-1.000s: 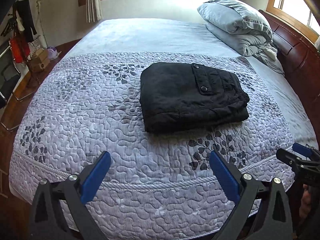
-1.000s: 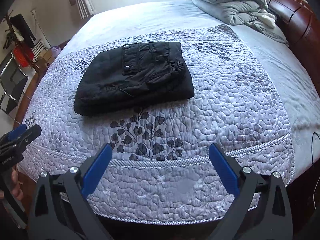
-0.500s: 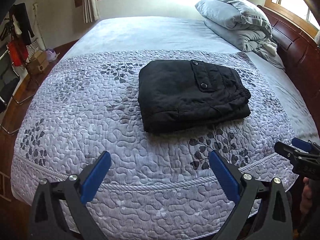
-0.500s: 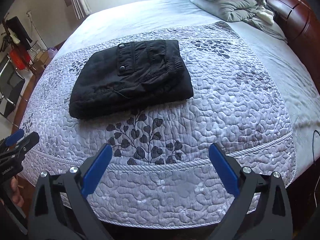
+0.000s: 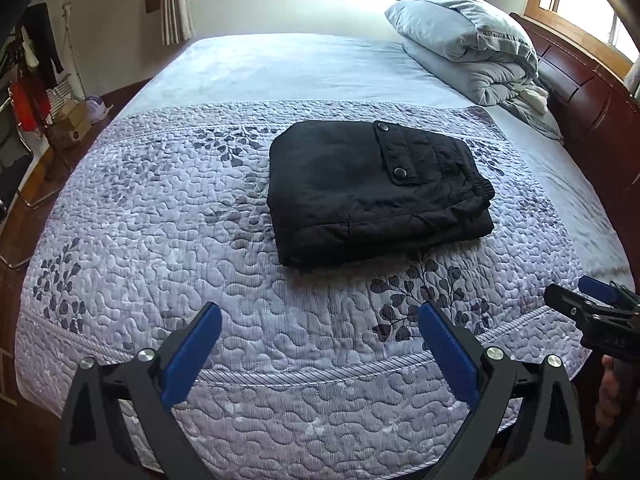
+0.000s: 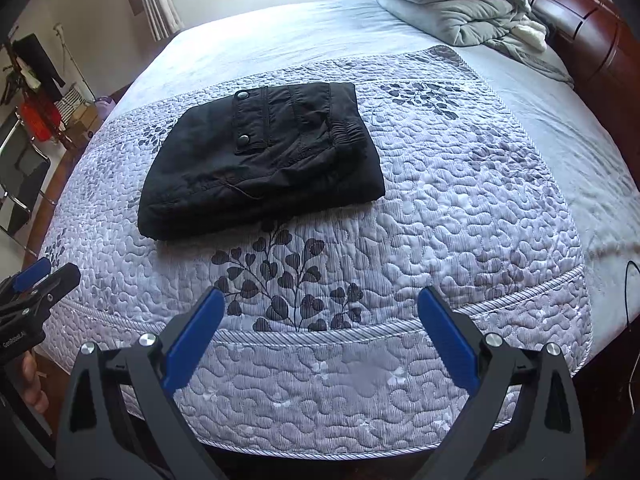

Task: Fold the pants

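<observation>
Black folded pants (image 5: 376, 190) lie flat mid-quilt on the lavender leaf-print quilted bedspread (image 5: 160, 240) | my left gripper (image 5: 320, 344) spread wide, empty | my right gripper (image 6: 320, 330) spread wide, empty, both well short of pants

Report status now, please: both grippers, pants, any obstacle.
Left gripper open, empty; right gripper open, empty. Black pants folded on quilt, untouched. Nothing in the way.

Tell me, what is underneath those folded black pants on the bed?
The black pants lie on a lilac quilted bedspread printed with dark leaves, which shows all around them. The patch directly beneath is covered, so anything lying there cannot be seen.
</observation>
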Available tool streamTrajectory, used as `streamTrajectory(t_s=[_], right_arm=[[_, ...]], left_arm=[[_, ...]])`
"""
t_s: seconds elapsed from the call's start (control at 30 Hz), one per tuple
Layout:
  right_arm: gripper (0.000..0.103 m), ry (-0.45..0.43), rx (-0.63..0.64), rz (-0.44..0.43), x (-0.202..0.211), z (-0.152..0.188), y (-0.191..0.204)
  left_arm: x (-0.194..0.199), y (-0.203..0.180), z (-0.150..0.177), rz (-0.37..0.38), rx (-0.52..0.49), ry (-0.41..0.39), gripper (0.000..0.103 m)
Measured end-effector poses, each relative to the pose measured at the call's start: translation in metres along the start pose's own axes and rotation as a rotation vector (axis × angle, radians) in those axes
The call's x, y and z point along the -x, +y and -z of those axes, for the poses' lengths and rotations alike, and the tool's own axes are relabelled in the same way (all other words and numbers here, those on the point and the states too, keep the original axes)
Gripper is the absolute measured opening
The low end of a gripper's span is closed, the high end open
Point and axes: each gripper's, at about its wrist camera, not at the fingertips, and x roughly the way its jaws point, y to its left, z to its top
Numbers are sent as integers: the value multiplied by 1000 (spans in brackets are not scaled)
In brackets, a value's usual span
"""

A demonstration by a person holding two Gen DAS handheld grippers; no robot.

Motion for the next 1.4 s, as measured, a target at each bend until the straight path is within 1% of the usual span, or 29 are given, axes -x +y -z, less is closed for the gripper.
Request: streamTrajectory(t_s=[0.67, 1.4], right_arm=[[97, -11, 10, 16, 2, -1, 1], [97, -12, 14, 15, 2, -1, 2]], left_arm=[[-5, 0, 0, -5, -5, 15, 99], [-7, 2, -1, -2, 0, 23, 99]])
